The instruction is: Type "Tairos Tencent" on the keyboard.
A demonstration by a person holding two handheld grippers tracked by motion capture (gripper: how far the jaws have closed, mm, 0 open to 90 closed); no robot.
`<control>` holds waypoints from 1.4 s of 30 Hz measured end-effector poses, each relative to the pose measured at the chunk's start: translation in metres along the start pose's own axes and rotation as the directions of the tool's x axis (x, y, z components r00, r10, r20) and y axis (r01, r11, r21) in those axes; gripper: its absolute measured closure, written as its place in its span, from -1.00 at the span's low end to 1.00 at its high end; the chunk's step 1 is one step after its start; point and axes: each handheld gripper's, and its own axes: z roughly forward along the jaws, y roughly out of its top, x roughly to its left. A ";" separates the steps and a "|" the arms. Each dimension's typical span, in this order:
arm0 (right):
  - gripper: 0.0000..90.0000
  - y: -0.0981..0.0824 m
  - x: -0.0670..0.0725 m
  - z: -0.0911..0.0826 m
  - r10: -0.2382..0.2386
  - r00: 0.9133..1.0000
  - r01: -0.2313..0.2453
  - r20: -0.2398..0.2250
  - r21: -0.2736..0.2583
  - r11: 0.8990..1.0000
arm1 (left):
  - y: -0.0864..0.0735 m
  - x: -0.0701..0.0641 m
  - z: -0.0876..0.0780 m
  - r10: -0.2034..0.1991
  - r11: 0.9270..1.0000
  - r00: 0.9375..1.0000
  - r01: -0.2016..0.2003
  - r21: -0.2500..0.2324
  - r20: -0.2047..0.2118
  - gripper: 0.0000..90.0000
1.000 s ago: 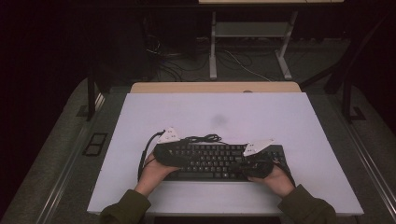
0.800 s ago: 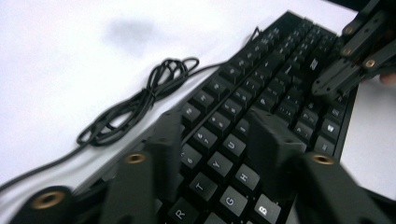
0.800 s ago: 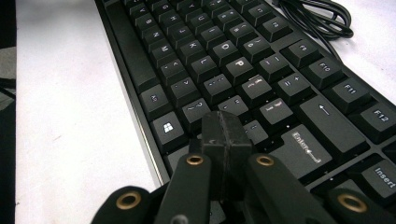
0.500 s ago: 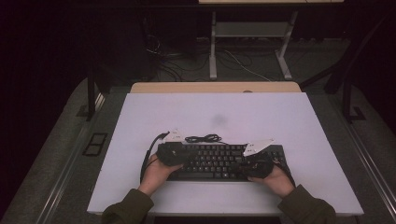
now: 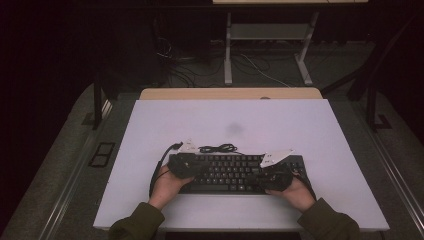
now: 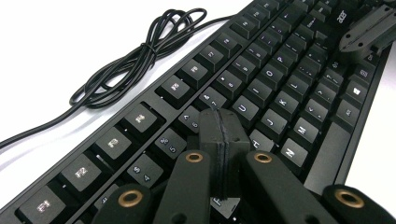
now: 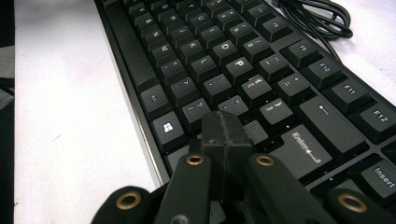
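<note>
White table (image 5: pixel 320 130) | black keyboard (image 5: pixel 235 172) lies along your near edge, cable (image 5: pixel 218 148) bundled behind | your left gripper (image 6: pixel 218 122), jaws just closed, and right gripper (image 7: pixel 225 126) both pressed together, empty, tips poised to tap keys.

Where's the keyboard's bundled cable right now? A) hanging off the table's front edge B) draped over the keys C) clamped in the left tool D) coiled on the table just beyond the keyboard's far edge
D: the cable lies coiled on the white table, just past the function-key edge of the keyboard.
</note>
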 end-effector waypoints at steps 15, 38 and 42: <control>0.98 0.000 0.000 0.000 0.001 1.000 -0.001 0.001 -0.001 1.000 | 0.001 0.002 -0.005 -0.004 1.000 1.000 0.004 -0.016 -0.006 0.98; 0.98 0.000 -0.001 0.000 0.005 1.000 -0.005 -0.004 -0.004 1.000 | -0.020 0.005 -0.034 0.010 0.991 1.000 -0.012 -0.133 -0.014 -0.30; 0.98 0.000 -0.001 0.000 0.008 1.000 -0.008 -0.005 -0.005 1.000 | -0.025 0.006 -0.037 -0.003 0.990 1.000 0.000 -0.142 -0.025 -0.56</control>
